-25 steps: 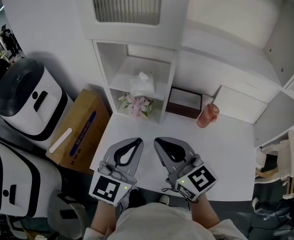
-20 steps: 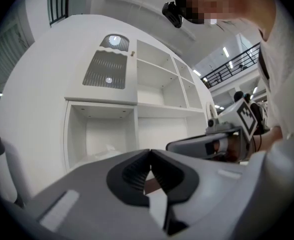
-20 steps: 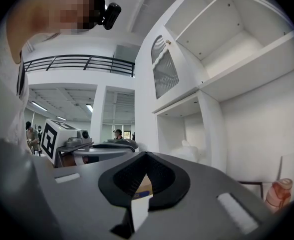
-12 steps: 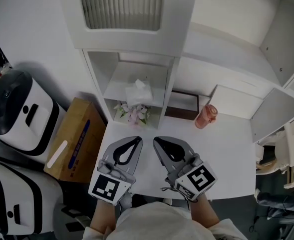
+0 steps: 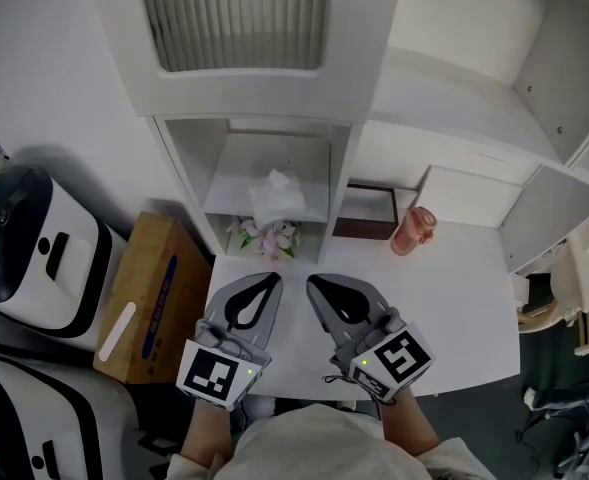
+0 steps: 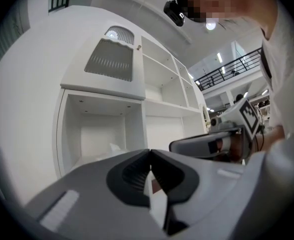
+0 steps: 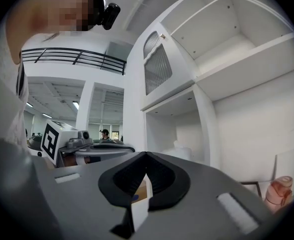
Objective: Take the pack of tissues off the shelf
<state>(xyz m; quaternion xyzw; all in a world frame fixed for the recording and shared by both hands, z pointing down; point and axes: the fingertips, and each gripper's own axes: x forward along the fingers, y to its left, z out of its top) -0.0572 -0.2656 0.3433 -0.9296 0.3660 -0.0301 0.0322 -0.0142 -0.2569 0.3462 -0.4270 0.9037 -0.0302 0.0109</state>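
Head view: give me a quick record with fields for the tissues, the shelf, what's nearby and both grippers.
tissues: on the shelf, untouched
below shelf: flowers
table: pink bottle standing to the right of the shelf unit
left gripper: shut, empty, over the table
right gripper: shut, empty, over the table
task: reach not yet begun

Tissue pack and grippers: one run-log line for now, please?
tissue pack: on shelf | left gripper: shut, empty | right gripper: shut, empty
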